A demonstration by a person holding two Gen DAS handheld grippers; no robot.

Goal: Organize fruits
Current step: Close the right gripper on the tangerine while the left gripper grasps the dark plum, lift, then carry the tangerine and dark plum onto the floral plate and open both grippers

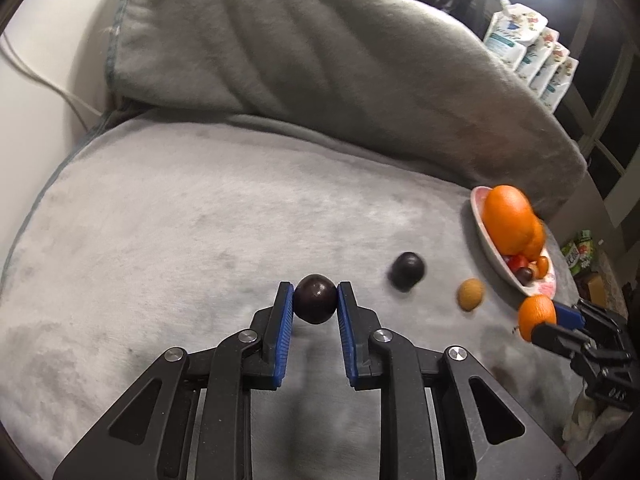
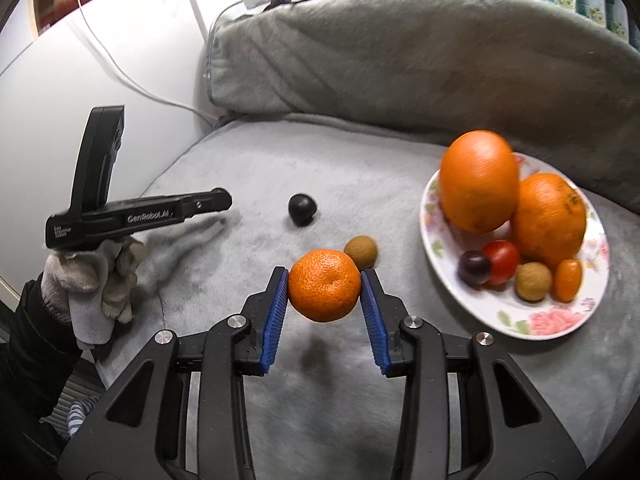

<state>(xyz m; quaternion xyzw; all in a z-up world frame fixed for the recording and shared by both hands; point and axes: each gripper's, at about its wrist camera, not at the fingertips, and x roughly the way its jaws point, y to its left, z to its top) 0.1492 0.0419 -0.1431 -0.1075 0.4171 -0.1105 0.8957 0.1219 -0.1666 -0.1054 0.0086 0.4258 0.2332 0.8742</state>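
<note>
A: Where does the plate (image 2: 516, 326) sit from the two grippers?

B: On the grey cushion (image 2: 280, 168), ahead and to the right of the right gripper (image 2: 324, 286), whose fingers pinch a mandarin (image 2: 324, 290) above the cushion. That arm is much nearer.

A: And the left gripper (image 1: 315, 300)?

B: Its fingers pinch a dark round fruit (image 1: 315, 298); the plate lies well apart to its right.

A: Anything unclear?

B: A second dark fruit (image 2: 302, 209) and a brown fruit (image 2: 361, 251) lie loose, blurred; I can't name them.
</note>
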